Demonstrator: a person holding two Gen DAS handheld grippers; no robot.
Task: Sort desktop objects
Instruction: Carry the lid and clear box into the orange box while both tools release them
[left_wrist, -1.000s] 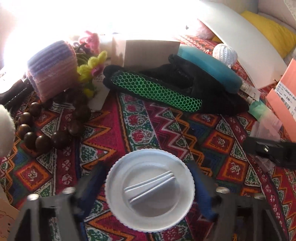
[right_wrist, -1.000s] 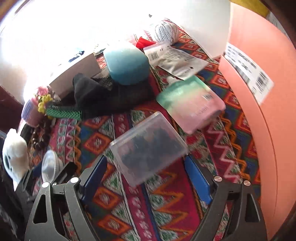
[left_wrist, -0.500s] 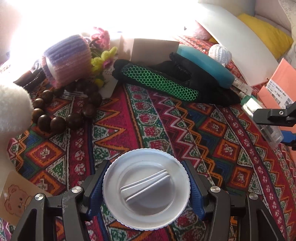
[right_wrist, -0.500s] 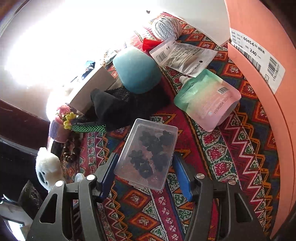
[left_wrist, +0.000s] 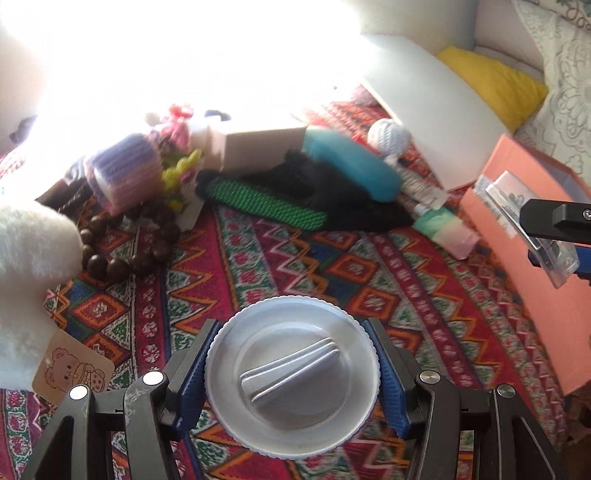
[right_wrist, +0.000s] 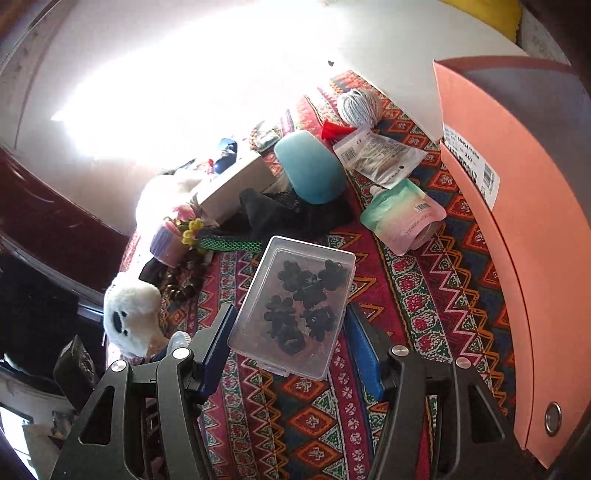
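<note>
My left gripper (left_wrist: 291, 328) is shut on a round white lid (left_wrist: 291, 373) with a ridged rim, held above the patterned cloth (left_wrist: 369, 269). My right gripper (right_wrist: 290, 310) is shut on a clear plastic box (right_wrist: 295, 306) with dark flower-shaped pieces inside, lifted off the cloth. In the left wrist view the right gripper (left_wrist: 554, 225) and its clear box (left_wrist: 513, 203) hang at the right, in front of the open orange box (left_wrist: 524, 266). That orange box (right_wrist: 517, 229) fills the right side of the right wrist view.
At the back lie a teal case (left_wrist: 351, 166), a black and green mesh glove (left_wrist: 266, 201), a knitted pot with flowers (left_wrist: 125, 177), wooden beads (left_wrist: 122, 262) and a pastel pouch (right_wrist: 402, 218). A white plush toy (right_wrist: 129, 310) sits left; yarn ball (right_wrist: 360, 105) far back.
The right gripper closed on the clear box and lifted it off the cloth toward the orange box. The left gripper rose and drew back with the white lid.
</note>
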